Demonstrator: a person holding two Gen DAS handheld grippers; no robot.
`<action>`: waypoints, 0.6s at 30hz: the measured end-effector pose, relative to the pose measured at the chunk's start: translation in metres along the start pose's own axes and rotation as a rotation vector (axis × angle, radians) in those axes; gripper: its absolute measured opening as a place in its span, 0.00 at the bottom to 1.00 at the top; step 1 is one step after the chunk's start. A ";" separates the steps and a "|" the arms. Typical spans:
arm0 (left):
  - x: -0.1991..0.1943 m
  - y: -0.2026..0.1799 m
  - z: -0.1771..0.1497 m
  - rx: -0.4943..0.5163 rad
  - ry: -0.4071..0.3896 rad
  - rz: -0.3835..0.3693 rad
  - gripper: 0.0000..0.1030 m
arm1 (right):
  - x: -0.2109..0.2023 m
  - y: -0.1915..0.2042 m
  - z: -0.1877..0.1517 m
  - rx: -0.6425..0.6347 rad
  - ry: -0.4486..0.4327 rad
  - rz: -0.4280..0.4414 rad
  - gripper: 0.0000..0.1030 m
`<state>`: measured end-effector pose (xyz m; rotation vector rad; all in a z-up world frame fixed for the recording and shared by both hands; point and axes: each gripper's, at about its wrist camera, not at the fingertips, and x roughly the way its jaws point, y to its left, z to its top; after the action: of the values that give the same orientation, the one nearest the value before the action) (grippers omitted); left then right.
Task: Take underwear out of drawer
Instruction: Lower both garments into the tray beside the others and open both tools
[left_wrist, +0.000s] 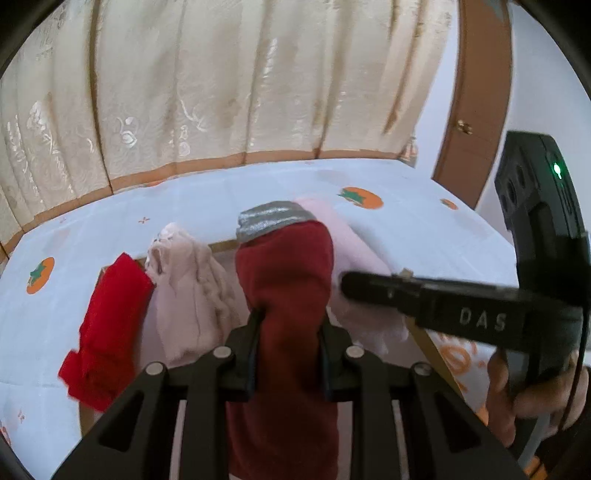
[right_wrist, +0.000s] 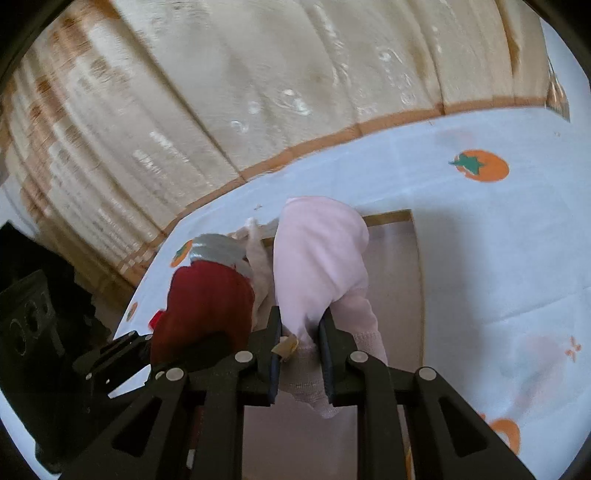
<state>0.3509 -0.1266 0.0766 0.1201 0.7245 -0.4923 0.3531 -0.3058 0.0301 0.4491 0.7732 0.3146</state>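
Left gripper (left_wrist: 290, 325): I see it squeezed shut on the dark red underwear (left_wrist: 284, 280), which has a grey band on top and sticks up between the fingers.
Right gripper (right_wrist: 300, 328): I see it squeezed shut on the pale pink underwear (right_wrist: 319, 254), lifted up over the box.
Box (right_wrist: 388, 216): a thin wood rim on the bed; its right part is bare inside, so I have room there.
Still by the box: a bright red piece (left_wrist: 107, 332) hangs over the left rim, and a wrinkled pink piece (left_wrist: 192, 295) sits just beside it.
Bed sheet (left_wrist: 424, 229): white with orange fruit prints, wide and flat all round the box.
Far edge: a cream curtain (left_wrist: 221, 81) hangs right behind the bed.
Hands: both grippers point down at a slant, side by side and close. The right one shows in my left view, with a hand (left_wrist: 535, 398) on its handle.
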 end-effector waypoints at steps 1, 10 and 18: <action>0.005 0.001 0.003 -0.005 0.007 0.002 0.22 | 0.005 -0.001 0.002 0.008 0.007 0.003 0.20; 0.051 0.007 0.013 -0.018 0.076 0.019 0.22 | 0.047 -0.009 0.018 0.009 0.067 -0.025 0.20; 0.072 0.014 0.014 -0.033 0.117 0.062 0.22 | 0.068 -0.017 0.020 0.049 0.110 -0.022 0.20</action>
<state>0.4121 -0.1465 0.0382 0.1413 0.8406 -0.4163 0.4154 -0.2966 -0.0068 0.4716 0.8942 0.3023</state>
